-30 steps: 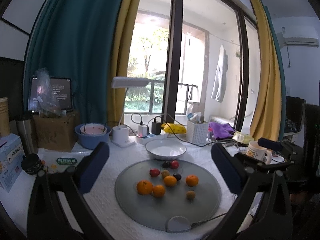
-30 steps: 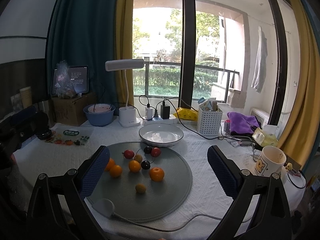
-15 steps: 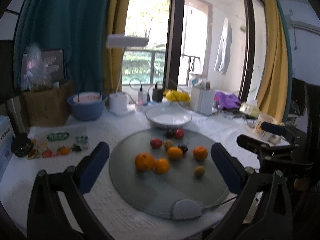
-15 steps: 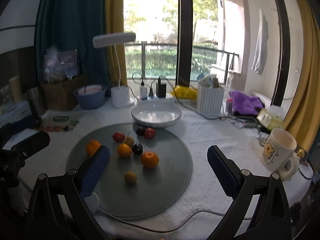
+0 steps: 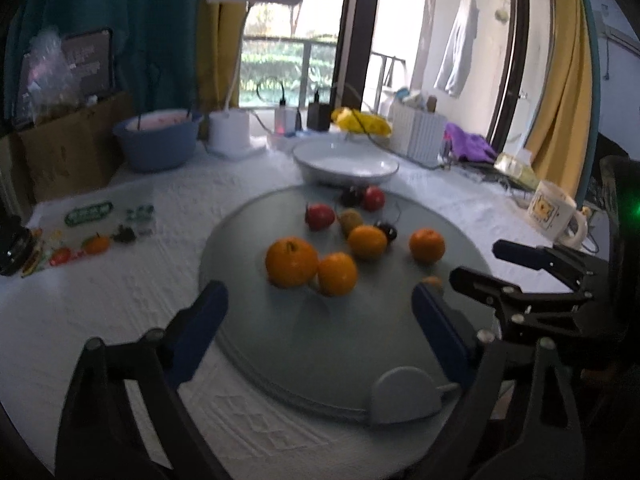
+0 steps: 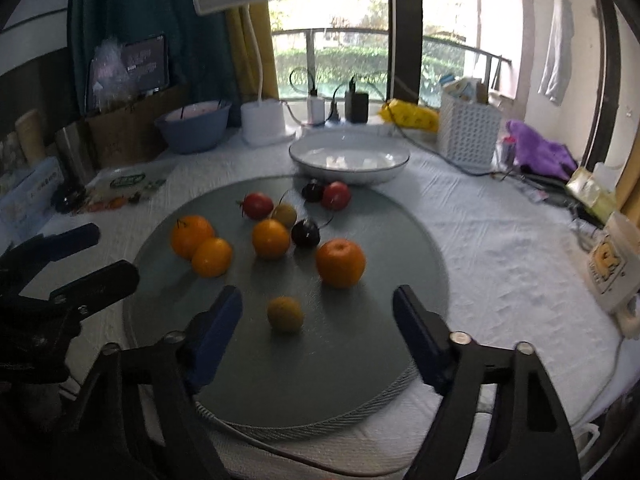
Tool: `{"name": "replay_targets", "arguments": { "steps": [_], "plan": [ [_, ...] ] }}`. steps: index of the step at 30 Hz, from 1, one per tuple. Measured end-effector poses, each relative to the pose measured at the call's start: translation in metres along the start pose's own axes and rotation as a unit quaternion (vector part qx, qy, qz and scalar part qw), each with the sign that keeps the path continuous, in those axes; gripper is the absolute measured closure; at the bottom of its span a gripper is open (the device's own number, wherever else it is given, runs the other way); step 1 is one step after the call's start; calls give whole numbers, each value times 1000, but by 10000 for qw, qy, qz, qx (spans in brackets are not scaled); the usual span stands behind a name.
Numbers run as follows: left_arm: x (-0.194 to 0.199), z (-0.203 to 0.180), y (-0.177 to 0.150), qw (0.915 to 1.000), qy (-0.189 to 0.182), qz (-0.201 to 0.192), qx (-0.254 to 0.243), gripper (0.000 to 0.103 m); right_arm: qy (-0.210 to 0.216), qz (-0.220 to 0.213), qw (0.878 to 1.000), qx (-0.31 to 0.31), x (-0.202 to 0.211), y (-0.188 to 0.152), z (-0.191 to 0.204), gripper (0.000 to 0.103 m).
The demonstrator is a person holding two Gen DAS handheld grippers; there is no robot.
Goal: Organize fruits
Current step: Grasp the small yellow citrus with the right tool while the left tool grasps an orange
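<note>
Several fruits lie on a round grey mat (image 5: 340,344) (image 6: 340,360): oranges (image 5: 291,262) (image 6: 340,263), red fruits (image 5: 319,216) (image 6: 258,205), dark plums (image 6: 305,233) and a small yellow-brown fruit (image 6: 285,313). An empty white bowl (image 5: 346,162) (image 6: 349,157) stands just behind the mat. My left gripper (image 5: 320,312) is open and empty, low over the mat's near edge, just short of the oranges. My right gripper (image 6: 318,310) is open and empty, its fingers on either side of the small yellow-brown fruit. Each gripper shows at the edge of the other's view.
Behind the bowl stand a white desk lamp (image 6: 262,120), a power strip with chargers (image 6: 336,110), a blue basin (image 6: 194,126), a cardboard box (image 5: 68,144) and a white basket (image 6: 468,132). A mug (image 5: 554,210) (image 6: 614,268) stands at the right. A flat packet (image 5: 92,226) lies left of the mat.
Both grippers have moved forward and down toward the mat, so the fruits look larger and nearer. Nothing has been taken hold of; both stay open.
</note>
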State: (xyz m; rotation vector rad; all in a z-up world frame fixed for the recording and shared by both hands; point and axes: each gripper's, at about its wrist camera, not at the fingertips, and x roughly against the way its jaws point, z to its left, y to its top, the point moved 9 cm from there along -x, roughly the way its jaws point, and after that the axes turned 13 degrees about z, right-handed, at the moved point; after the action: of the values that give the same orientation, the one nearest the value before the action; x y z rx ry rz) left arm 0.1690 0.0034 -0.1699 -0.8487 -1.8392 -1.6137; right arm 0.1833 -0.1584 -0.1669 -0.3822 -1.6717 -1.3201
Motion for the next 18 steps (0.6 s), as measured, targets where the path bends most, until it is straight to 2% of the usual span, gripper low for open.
{"name": "replay_targets", "arguments": {
  "steps": [4,9,14,18],
  "plan": [
    [-17,0,-2,9996,-29,268,-1,19,265,356,9990,77,-21,-6,7,34],
    [-34,-5,-3,9984,-65,567,-30,33,479,600,9968,237,-37,-9,13,49],
    [-46,-11,-1,9968,-60,791,-83,42,632,681,9950,357,-43,-10,14,75],
    [-56,-19,2,9952,-45,964,-162,49,712,651,9948,324,-44,-7,5,76]
  ]
}}
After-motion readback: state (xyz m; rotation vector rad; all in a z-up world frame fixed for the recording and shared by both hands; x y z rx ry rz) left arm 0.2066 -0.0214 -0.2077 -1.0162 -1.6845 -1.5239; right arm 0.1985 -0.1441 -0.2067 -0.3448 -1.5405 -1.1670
